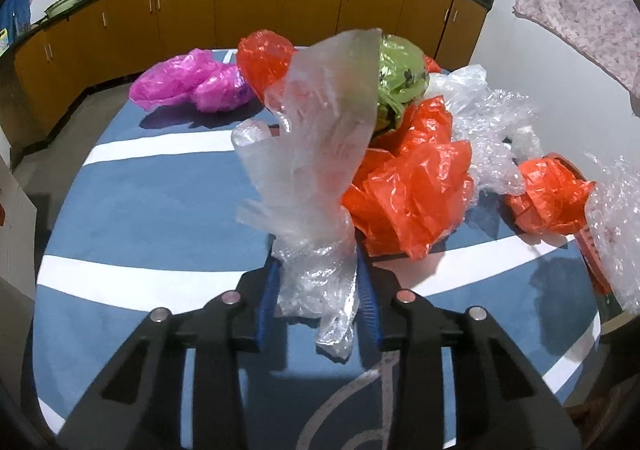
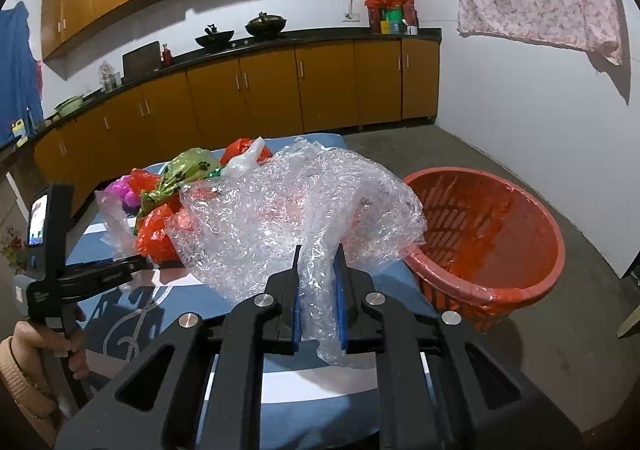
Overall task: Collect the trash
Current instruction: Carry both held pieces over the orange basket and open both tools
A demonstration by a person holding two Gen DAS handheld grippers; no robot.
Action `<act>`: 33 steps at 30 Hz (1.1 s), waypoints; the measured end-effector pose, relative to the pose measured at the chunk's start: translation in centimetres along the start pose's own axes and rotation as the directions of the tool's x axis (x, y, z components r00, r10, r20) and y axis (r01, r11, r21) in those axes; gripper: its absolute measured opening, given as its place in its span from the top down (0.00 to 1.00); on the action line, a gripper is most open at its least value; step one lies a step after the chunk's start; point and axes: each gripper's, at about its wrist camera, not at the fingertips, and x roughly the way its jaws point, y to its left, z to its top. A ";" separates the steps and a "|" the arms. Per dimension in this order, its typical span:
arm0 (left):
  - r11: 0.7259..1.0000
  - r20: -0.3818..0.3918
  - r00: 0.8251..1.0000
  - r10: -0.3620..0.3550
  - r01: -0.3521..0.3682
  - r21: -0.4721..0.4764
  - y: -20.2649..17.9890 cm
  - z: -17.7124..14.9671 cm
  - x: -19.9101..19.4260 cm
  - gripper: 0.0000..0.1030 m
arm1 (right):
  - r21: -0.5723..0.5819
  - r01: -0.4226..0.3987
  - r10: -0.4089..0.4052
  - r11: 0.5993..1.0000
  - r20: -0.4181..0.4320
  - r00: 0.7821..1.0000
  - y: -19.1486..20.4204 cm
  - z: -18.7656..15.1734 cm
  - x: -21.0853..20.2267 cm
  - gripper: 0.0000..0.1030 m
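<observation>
Two grippers each hold a piece of plastic over a blue table (image 1: 152, 202) with white stripes. At the far left of the table lies a pink bag (image 1: 192, 80), apart from the rest of the heap. Next comes a red bag (image 1: 262, 58) at the back, and in front of it the clear bag (image 1: 320, 154) that the left gripper (image 1: 318, 282) has hold of: its blue pads (image 1: 267, 302) stand partly closed with the crumpled lower end of the bag pressed between them, and the bag stands up tall from the jaws. Behind that bag is a green bag (image 1: 402, 74), and to its right a second red bag (image 1: 416, 194), then white and clear film (image 1: 492, 118) heaped on the table. Further right, the right gripper (image 2: 319, 290) is closed tight on bubble wrap (image 2: 296, 210), which bunches between its pads and spreads wide in front of it, off the table. Furthest right, on the grey floor just beside the table's edge, stands an orange basket (image 2: 532, 274) lined with red plastic. In the right wrist view, a hand (image 2: 60, 346) in a tan sleeve grips the left tool's handle.
</observation>
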 end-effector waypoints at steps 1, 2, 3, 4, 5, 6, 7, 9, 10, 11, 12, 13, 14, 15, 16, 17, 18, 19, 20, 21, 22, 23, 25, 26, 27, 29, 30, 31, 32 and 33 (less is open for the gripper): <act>1.000 0.009 1.000 -0.003 0.003 0.003 0.2 -0.1 -0.5 0.67 | 0.003 0.003 -0.003 1.000 0.003 1.000 -0.1 0.1 -0.1 0.87; 1.000 0.017 1.000 -0.004 0.004 0.005 0.4 -0.2 -0.9 0.67 | 0.006 0.006 -0.006 1.000 0.007 1.000 -0.3 0.1 -0.2 0.87; 1.000 0.026 1.000 -0.004 0.004 0.007 0.5 -0.4 -1.3 0.68 | 0.009 0.011 -0.011 1.000 0.010 1.000 -0.2 0.2 -0.2 0.87; 1.000 0.034 0.999 -0.006 0.006 0.009 0.7 -0.4 -1.9 0.68 | 0.011 0.016 -0.016 1.000 0.015 1.000 -0.4 0.3 -0.4 0.87; 1.000 0.044 0.999 -0.010 0.009 0.010 1.0 -0.4 -2.4 0.69 | 0.014 0.020 -0.021 1.000 0.020 1.000 -0.5 0.3 -0.5 0.87; 1.000 0.050 0.999 -0.012 0.012 0.012 1.1 -0.4 -2.8 0.70 | 0.017 0.025 -0.026 1.000 0.024 0.999 -0.7 0.3 -0.7 0.87; 1.000 0.061 0.998 -0.016 0.015 0.015 1.2 -0.4 -3.5 0.70 | 0.021 0.031 -0.032 0.999 0.027 0.999 -1.0 0.4 -0.9 0.87; 0.999 0.081 0.996 -0.026 0.024 0.023 1.1 -0.1 -4.6 0.70 | 0.031 0.042 -0.043 0.999 0.035 0.998 -1.6 0.4 -1.2 0.87; 0.999 0.097 0.995 -0.037 0.034 0.031 0.9 0.2 -5.6 0.70 | 0.035 0.049 -0.051 0.998 0.040 0.998 -1.8 0.4 -1.3 0.87; 0.998 0.107 0.993 -0.046 0.042 0.037 0.7 0.4 -6.0 0.70 | 0.039 0.059 -0.060 0.997 0.045 0.997 -2.1 0.5 -1.5 0.87; 0.998 0.118 0.991 -0.058 0.053 0.046 0.3 0.6 -6.7 0.70 | 0.042 0.067 -0.069 0.997 0.048 0.996 -2.3 0.6 -1.6 0.87; 0.996 0.134 0.988 -0.077 0.069 0.064 -0.5 0.9 -7.6 0.70 | 0.046 0.080 -0.082 0.996 0.052 0.995 -2.7 0.7 -1.8 0.87; 0.994 0.141 0.986 -0.088 0.078 0.077 -1.1 1.1 -8.1 0.70 | 0.052 0.094 -0.097 0.994 0.057 0.994 -3.2 0.7 -2.0 0.87; 0.992 0.150 0.983 -0.104 0.090 0.093 -1.8 1.3 -8.7 0.70 | 0.057 0.103 -0.107 0.993 0.060 0.992 -3.5 0.8 -2.1 0.87; 0.987 0.162 0.979 -0.127 0.109 0.117 -2.8 1.6 -9.4 0.70 | 0.067 0.117 -0.121 0.991 0.064 0.991 -4.0 0.9 -2.2 0.87; 0.983 0.169 0.975 -0.145 0.123 0.135 -3.7 1.8 -9.9 0.70 | 0.077 0.130 -0.135 0.989 0.067 0.989 -4.5 1.0 -2.3 0.87; 0.978 0.175 0.971 -0.165 0.138 0.154 -4.5 1.8 -10.4 0.70 | 0.086 0.141 -0.147 0.986 0.068 0.987 -4.9 1.1 -2.4 0.87; 0.971 0.179 0.965 -0.192 0.161 0.178 -5.6 2.0 -10.9 0.70 | 0.096 0.155 -0.162 0.983 0.071 0.984 -5.4 1.2 -2.5 0.87; 0.964 0.182 0.960 -0.213 0.177 0.197 -6.6 2.1 -11.2 0.70 | 0.103 0.163 -0.171 0.981 0.072 0.983 -5.8 1.2 -2.5 0.87; 0.957 0.182 0.955 -0.234 0.194 0.214 -7.5 2.2 -11.5 0.70 | 0.113 0.178 -0.187 0.978 0.076 0.979 -6.4 1.2 -2.6 0.87; 0.947 0.180 0.948 -0.261 0.216 0.236 -8.8 2.3 -11.7 0.70 | 0.121 0.192 -0.202 0.974 0.077 0.976 -6.9 1.3 -2.7 0.87; 0.939 0.177 0.943 -0.282 0.234 0.251 -9.9 2.4 -11.8 0.70 | 0.131 0.207 -0.219 0.970 0.078 0.973 -7.5 1.4 -2.8 0.87; 0.924 0.165 0.935 -0.315 0.262 0.277 -12.0 2.7 -11.7 0.70 | 0.149 0.231 -0.244 0.962 0.078 0.967 -8.4 1.6 -2.8 0.87; 0.917 0.157 0.931 -0.330 0.276 0.289 -13.0 2.8 -11.5 0.70 | 0.160 0.242 -0.257 0.957 0.077 0.963 -8.9 1.7 -2.7 0.87; 0.906 0.143 0.926 -0.349 0.295 0.302 -14.4 3.0 -11.3 0.70 | 0.169 0.254 -0.269 0.952 0.075 0.960 -9.5 1.8 -2.7 0.87; 0.890 0.127 0.918 -0.375 0.319 0.326 -16.4 3.2 -10.8 0.70 | 0.184 0.270 -0.287 0.945 0.073 0.955 -10.2 2.1 -2.4 0.87; 0.883 0.121 0.915 -0.385 0.327 0.337 -17.1 3.2 -10.6 0.70 | 0.192 0.280 -0.299 0.940 0.074 0.951 -10.7 2.2 -2.3 0.87; 0.871 0.112 0.910 -0.399 0.338 0.357 -18.7 3.4 -10.2 0.70 | 0.199 0.292 -0.311 0.936 0.071 0.948 -11.2 2.3 -2.1 0.87; 0.862 0.104 0.907 -0.409 0.346 0.371 -19.9 3.4 -9.8 0.70 | 0.205 0.301 -0.320 0.931 0.068 0.945 -11.6 2.4 -1.8 0.87; 0.854 0.093 0.905 -0.415 0.352 0.383 -20.7 3.7 -9.2 0.70 | 0.209 0.307 -0.327 0.928 0.067 0.943 -11.8 2.5 -1.6 0.87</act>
